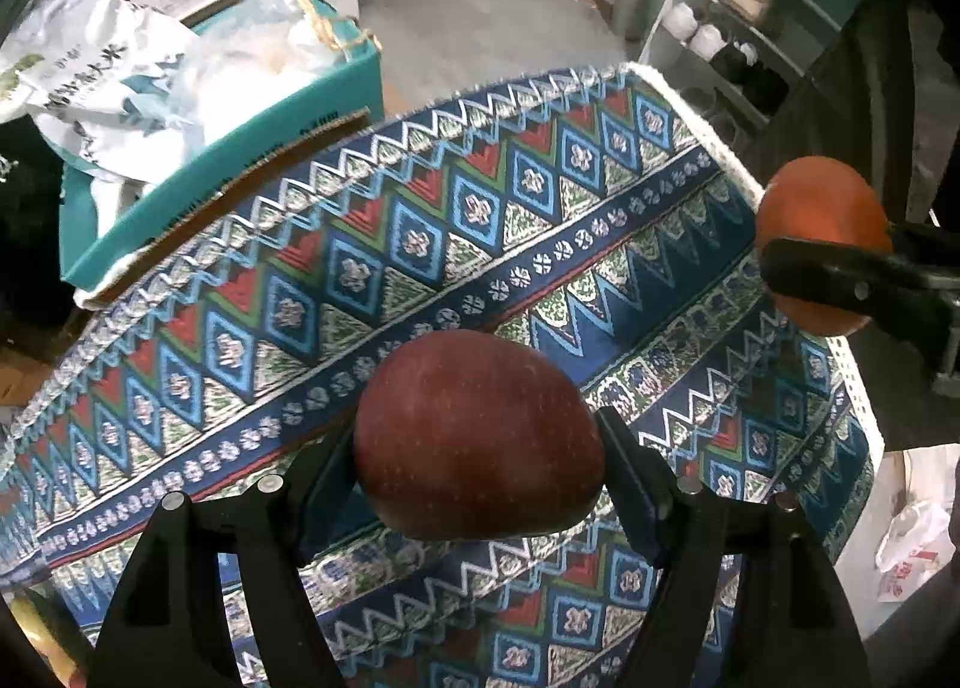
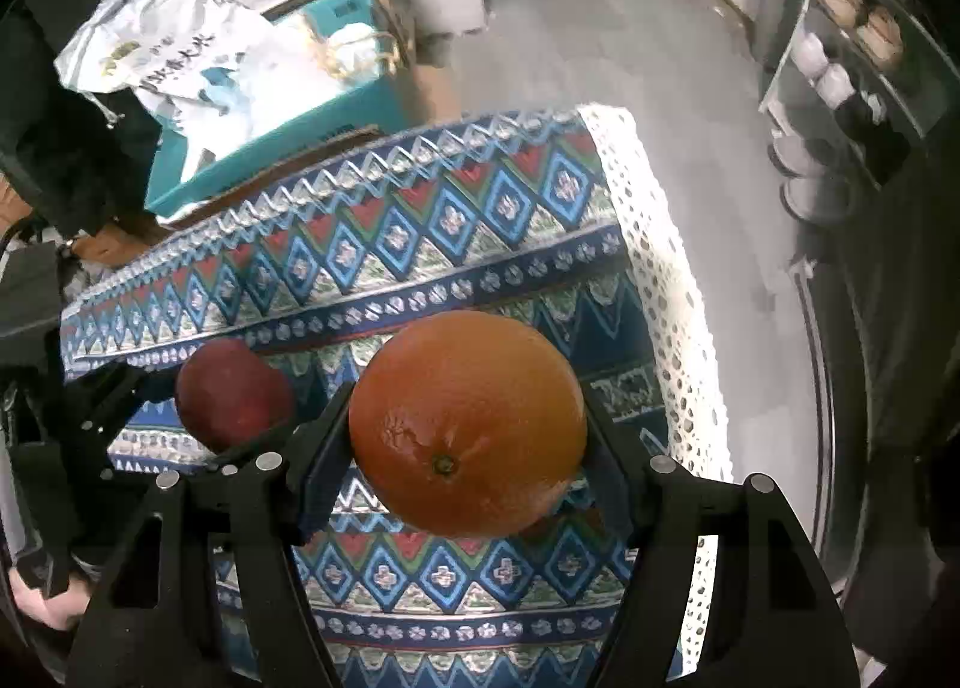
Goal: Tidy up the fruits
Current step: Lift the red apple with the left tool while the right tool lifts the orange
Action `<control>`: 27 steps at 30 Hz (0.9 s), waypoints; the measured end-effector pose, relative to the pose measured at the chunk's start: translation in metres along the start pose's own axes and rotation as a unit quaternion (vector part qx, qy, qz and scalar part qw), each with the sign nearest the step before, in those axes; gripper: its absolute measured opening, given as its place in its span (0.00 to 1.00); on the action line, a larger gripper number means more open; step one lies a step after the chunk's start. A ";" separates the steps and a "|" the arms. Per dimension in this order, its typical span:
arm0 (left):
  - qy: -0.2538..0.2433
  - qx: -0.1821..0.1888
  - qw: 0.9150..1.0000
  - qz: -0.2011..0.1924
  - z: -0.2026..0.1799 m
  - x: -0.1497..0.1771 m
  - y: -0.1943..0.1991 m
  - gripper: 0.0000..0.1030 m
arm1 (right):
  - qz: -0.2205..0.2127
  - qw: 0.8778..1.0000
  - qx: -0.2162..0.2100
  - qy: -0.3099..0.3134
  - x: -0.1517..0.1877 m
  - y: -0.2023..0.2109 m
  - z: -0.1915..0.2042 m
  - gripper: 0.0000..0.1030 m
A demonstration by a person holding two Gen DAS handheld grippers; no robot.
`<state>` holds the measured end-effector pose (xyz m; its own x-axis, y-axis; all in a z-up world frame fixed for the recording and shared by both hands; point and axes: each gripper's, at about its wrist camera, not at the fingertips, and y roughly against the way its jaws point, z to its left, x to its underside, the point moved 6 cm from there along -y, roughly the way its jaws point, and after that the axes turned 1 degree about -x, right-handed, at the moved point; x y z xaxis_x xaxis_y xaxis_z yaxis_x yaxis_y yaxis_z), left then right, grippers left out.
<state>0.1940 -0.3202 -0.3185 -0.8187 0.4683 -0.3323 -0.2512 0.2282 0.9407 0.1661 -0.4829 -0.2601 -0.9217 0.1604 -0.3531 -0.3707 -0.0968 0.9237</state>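
Left wrist view: the left gripper has its two black fingers clamped on a dark red apple, one pad pressed against each flank of the fruit, which hangs above the patterned tablecloth. Toward the right edge of that cloth, the right gripper comes in from the side, one black finger crossing the front of an orange it carries, near the cloth's white lace border.

In the right wrist view the right gripper is closed on the orange, pads against both sides, stem end facing the camera, above the tablecloth. The apple sits to the left of the orange, held in the left gripper, whose far finger is mostly hidden behind the fruit.

Beyond the cloth's far left edge stands a teal cardboard box with a white printed bag lying in it. Off the cloth's right side, across a grey floor, is a shelf rack holding shoes.
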 end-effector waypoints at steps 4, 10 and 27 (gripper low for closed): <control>0.000 -0.007 1.000 -0.012 0.010 0.002 0.020 0.75 | -0.018 1.000 -0.007 0.011 -0.003 0.014 0.015 0.68; 0.009 -0.009 0.999 -0.036 0.024 0.006 0.051 0.75 | -0.044 0.998 -0.023 0.029 -0.003 0.036 0.040 0.68; 0.004 -0.030 0.994 -0.105 0.047 0.029 0.146 0.75 | -0.099 0.988 -0.066 0.100 0.005 0.087 0.126 0.68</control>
<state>0.1577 -0.2336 -0.1935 -0.7491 0.4096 -0.5207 -0.4465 0.2685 0.8536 0.1437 -0.3662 -0.1627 -0.8288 -0.0066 -0.5595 -0.5457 -0.2116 0.8108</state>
